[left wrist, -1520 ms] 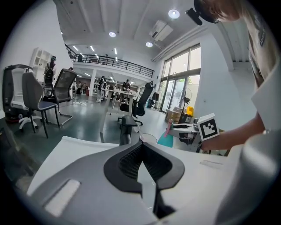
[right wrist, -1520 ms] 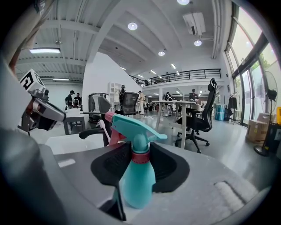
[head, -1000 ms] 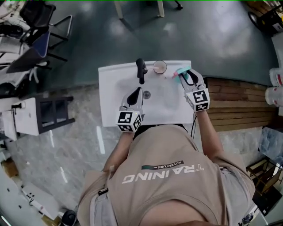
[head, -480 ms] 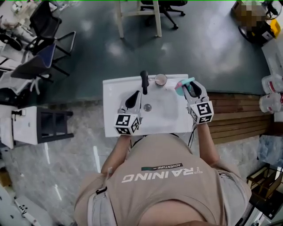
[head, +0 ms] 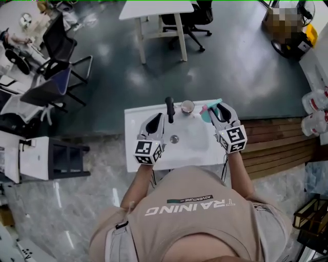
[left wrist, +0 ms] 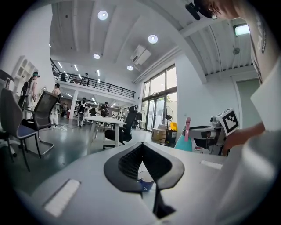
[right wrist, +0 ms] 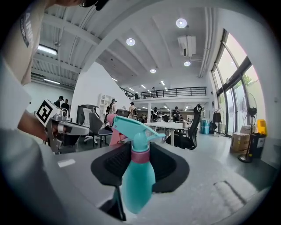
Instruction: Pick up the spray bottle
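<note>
The teal spray bottle with its pink collar and trigger hangs upright over the back right of the white sink, and my right gripper is shut on its body. In the right gripper view the bottle fills the space between the black pads. My left gripper hovers over the sink's left half, fingertips together, holding nothing. The left gripper view shows its jaws meeting at the tips, and the bottle off to the right.
A black faucet stands at the sink's back edge with a small cup beside it. A wooden slatted platform lies right of the sink. Office chairs and a white table stand on the floor beyond.
Both grippers have risen above the sink, the right one carrying the spray bottle up with it. The head camera has tipped, so more of the room beyond shows.
</note>
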`<state>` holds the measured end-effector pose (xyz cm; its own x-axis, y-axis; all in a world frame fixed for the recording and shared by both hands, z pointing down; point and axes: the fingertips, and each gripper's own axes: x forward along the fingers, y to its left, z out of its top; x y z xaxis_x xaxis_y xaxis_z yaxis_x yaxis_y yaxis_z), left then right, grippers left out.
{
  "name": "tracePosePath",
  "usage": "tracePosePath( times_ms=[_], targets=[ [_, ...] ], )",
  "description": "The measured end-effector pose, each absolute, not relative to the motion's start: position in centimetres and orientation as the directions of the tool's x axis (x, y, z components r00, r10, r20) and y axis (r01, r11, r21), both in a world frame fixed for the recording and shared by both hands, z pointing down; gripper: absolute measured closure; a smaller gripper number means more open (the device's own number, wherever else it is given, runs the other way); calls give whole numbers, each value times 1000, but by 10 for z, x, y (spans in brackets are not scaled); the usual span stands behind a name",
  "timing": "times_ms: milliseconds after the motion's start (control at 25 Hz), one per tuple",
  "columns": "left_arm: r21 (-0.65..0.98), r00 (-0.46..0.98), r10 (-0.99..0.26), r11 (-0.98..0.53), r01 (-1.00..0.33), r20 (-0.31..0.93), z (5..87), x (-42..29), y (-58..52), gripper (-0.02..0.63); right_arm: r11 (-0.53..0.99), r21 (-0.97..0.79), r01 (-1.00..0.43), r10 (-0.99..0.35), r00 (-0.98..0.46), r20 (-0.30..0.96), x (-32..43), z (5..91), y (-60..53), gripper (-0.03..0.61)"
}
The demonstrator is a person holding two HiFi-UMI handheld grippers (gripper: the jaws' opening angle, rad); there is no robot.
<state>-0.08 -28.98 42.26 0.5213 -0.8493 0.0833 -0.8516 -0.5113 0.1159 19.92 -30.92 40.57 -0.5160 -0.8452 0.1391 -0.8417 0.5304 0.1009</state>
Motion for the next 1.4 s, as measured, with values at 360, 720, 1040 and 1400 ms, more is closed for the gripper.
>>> tracePosePath(
  times_ms=[360, 720, 1040, 1400],
  targets=[
    [105, 515, -855, -507, -856, 66, 411, -3, -295, 597, 537, 95, -838, -842, -525, 127, 197, 397, -298, 445],
    [117, 538, -840, -529, -841, 67, 414, 13, -291, 598, 550, 98, -830, -833, -536, 136, 198, 397, -289, 445],
    [112, 548, -834, -540, -834, 65, 412, 21, -291, 598, 560, 100, -822, -826, -546, 140, 199, 397, -291, 445],
    [119, 539, -839, -528, -841, 80, 415, 16, -293, 597, 560, 96, -823, -825, -543, 153, 202, 398, -296, 445]
  ],
)
